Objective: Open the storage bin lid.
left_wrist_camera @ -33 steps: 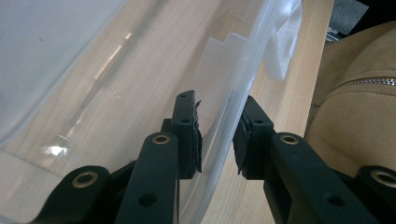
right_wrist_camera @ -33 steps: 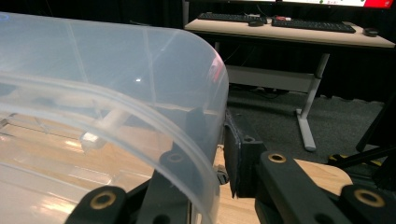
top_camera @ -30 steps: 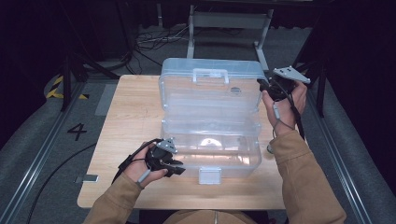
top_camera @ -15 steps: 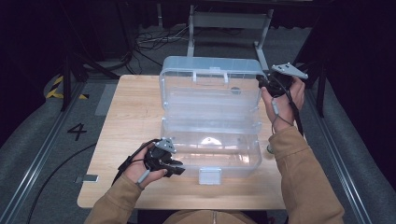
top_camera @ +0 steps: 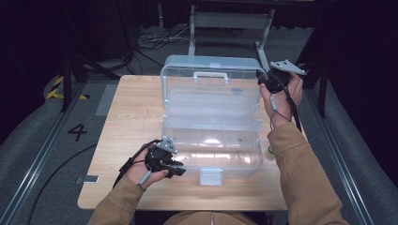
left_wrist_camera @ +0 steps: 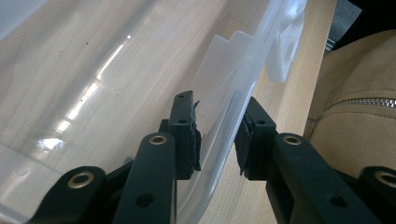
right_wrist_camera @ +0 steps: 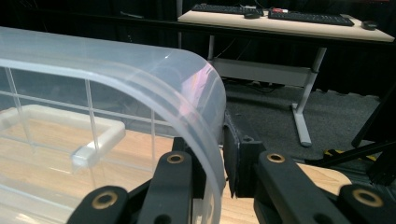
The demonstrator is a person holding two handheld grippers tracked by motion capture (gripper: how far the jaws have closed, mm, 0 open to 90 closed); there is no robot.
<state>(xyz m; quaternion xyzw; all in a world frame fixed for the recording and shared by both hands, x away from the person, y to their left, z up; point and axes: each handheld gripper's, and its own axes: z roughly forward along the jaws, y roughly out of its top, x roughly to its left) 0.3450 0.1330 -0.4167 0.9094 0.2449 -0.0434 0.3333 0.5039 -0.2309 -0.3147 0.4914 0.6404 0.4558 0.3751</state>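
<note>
a: where does the high view sit?
b: above the near edge of the table (top_camera: 126, 117), facing forward and down; sleeves enter from the bottom, the floor fills the top of the frame.
a: and the left gripper view?
b: very close, low at the box (left_wrist_camera: 116, 70) front wall, looking along it; its latch sits upper right.
a: the right gripper view?
b: close at the lid (right_wrist_camera: 154, 79) corner, facing level toward a far desk (right_wrist_camera: 280, 21) at the top.
a: what is shared?
b: all three show the box and the wooden tabletop.
</note>
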